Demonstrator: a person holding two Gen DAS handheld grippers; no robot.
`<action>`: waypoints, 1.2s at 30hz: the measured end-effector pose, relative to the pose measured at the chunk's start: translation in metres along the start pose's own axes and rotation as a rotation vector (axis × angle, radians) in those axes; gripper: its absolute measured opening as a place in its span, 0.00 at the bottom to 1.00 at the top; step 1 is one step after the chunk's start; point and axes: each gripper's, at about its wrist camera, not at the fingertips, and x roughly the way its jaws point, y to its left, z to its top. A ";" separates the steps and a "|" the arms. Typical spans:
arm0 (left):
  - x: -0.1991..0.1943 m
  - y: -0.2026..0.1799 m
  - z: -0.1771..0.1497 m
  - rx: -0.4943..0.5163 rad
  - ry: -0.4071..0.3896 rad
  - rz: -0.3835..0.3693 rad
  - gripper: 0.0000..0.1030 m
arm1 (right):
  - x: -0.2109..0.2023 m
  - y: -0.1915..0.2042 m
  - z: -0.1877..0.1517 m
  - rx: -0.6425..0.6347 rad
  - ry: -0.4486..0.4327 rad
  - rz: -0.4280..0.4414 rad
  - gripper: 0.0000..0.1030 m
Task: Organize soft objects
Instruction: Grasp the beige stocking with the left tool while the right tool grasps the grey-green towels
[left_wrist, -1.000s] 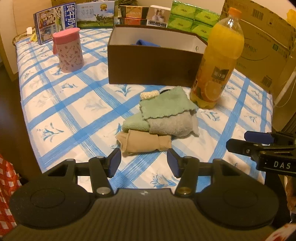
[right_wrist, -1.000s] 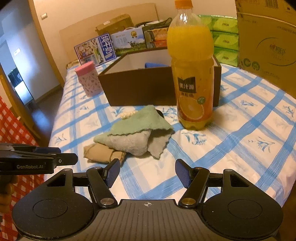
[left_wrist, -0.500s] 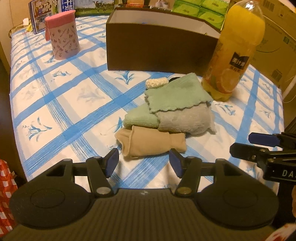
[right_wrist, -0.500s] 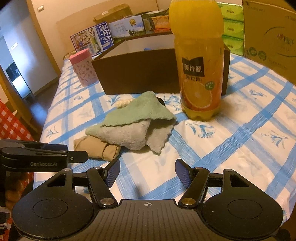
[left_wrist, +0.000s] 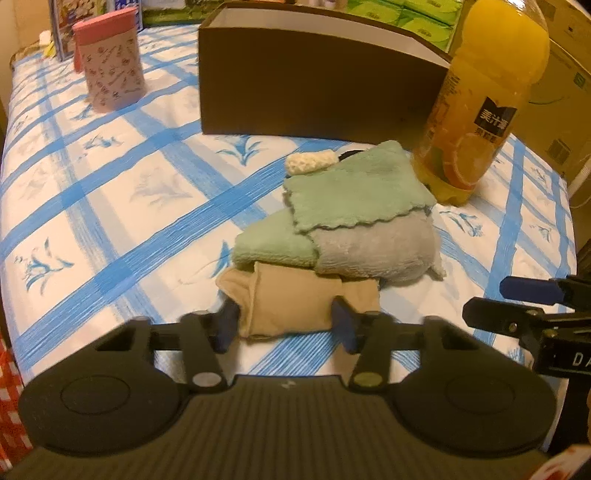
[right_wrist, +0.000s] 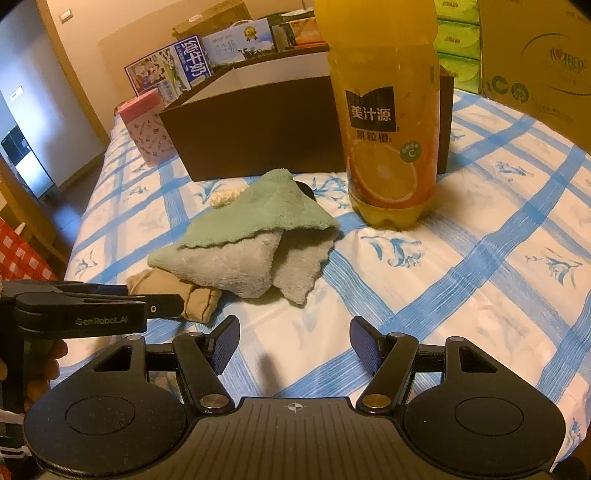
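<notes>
A pile of soft cloths lies on the blue-checked bedsheet (left_wrist: 110, 221): a green towel (left_wrist: 351, 192) on top, a grey towel (left_wrist: 373, 251) under it and a rolled beige cloth (left_wrist: 291, 302) at the front. My left gripper (left_wrist: 284, 325) straddles the beige cloth; its jaws are closing, with the cloth between the pads, which reach its sides. My right gripper (right_wrist: 295, 345) hangs open over bare sheet, just in front of the grey towel (right_wrist: 236, 266). A brown open box (left_wrist: 314, 88) stands behind the pile.
A tall orange juice bottle (left_wrist: 480, 110) stands right of the pile, close to the box. A pink canister (left_wrist: 110, 74) sits at the back left. A small cream item (left_wrist: 310, 160) lies at the pile's far edge. Cartons and tissue packs line the back; the bed edge is near left.
Both grippers came down and closer to the pile. The left gripper's fingers narrowed and now sit on either side of the beige cloth. The right gripper's opening is unchanged.
</notes>
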 end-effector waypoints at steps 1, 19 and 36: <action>0.000 -0.001 -0.001 0.011 -0.008 -0.005 0.27 | 0.001 0.001 0.000 -0.002 -0.001 0.002 0.64; -0.033 0.057 -0.009 -0.092 -0.045 0.087 0.09 | 0.043 0.029 0.015 -0.134 -0.075 0.060 0.61; -0.037 0.041 -0.018 -0.067 -0.035 0.053 0.09 | -0.057 0.019 0.050 -0.129 -0.393 0.144 0.10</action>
